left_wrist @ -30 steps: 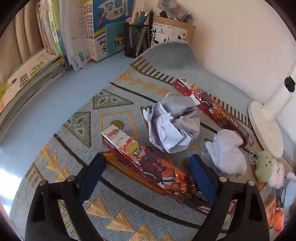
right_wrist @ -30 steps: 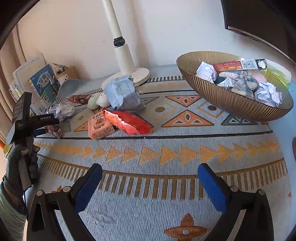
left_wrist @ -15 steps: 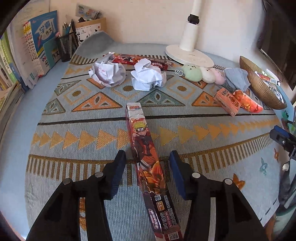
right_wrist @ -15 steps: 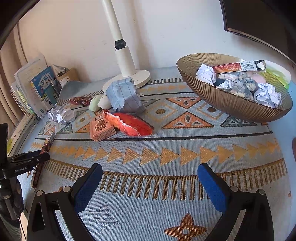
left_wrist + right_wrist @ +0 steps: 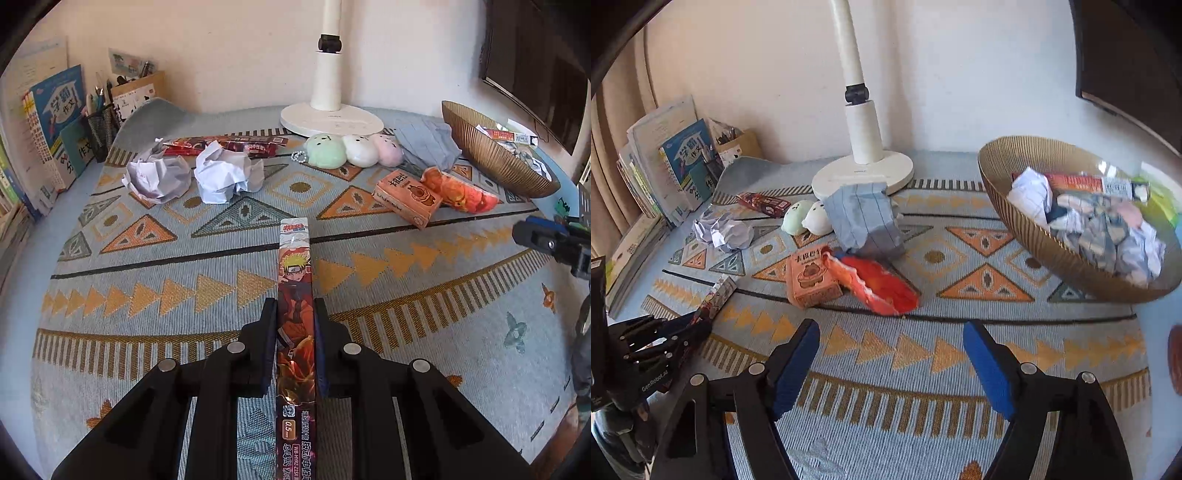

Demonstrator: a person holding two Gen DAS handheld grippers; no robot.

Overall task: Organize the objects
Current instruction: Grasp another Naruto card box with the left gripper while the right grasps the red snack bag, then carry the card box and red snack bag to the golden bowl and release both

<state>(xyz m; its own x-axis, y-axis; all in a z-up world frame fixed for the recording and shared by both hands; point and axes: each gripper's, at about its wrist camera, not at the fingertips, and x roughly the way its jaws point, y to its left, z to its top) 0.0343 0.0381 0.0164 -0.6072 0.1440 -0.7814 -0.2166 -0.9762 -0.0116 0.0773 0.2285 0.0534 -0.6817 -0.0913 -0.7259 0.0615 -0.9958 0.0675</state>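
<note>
Left hand-held gripper (image 5: 295,332) is clamped on the long anime-print pen box (image 5: 295,291), gripped toward its near end w/ most of its length sticking out ahead over the rug-covered table (image 5: 147,258). Right hand-held gripper (image 5: 890,365) is closing, nothing betw its jaws. Likely next: carry box to gold bowl (image 5: 491,158) at far right corner; keep it level, lift clear of the orange carton (image 5: 406,197), lower far end in first

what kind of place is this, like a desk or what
Most likely a home study desk set against a wall. Upright workbooks and a mesh pen holder stand at its left end, a white lamp base sits at the back, and a patterned mat covers the top.
</note>
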